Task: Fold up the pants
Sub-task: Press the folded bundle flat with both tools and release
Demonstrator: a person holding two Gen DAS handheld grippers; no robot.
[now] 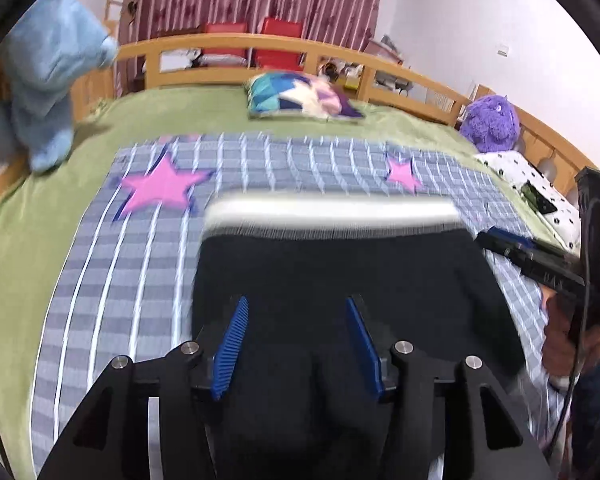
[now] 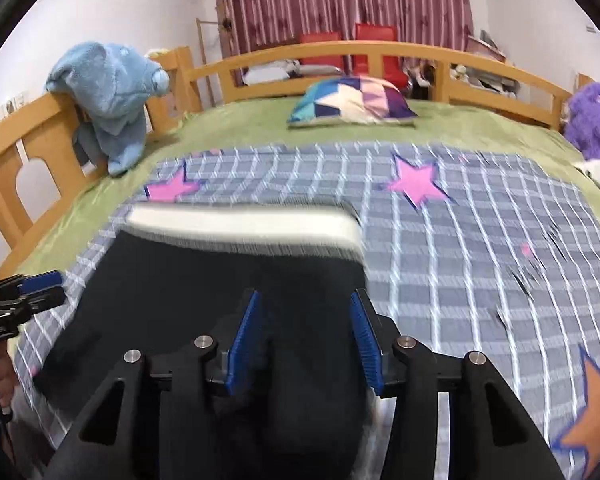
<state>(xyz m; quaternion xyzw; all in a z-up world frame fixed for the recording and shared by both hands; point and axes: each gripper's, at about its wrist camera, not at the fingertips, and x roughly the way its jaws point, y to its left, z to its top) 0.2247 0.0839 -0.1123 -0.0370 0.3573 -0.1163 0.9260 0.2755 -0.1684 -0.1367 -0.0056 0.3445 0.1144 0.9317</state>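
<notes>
The black pants with a white waistband point(image 1: 332, 280) lie on the grey checked blanket with pink stars point(image 1: 140, 248), which is spread over the green-covered wooden-railed bed point(image 1: 36, 216); the waistband points toward the bed's far edge, and the dark fabric runs back to the near edge beneath both claws. The left claw point(image 1: 296, 348) hangs over the pants with its blue ribbed fingers point(image 1: 230, 354) spread apart and nothing between them. The right claw point(image 2: 306, 344) is likewise parted and empty-handed, its blue fingers point(image 2: 244, 344) above the pants' right side near the waistband's end. In the left view the right claw also shows at the bed's right edge, beside the pants. A multicoloured triangle-patterned pillow point(image 1: 300, 94) rests near the far edge, a blue plush toy point(image 2: 112, 100) leans on the rail at the far left corner, and a purple furry plush toy point(image 1: 490, 122) sits at the far right corner. Both views are motion-blurred.
</notes>
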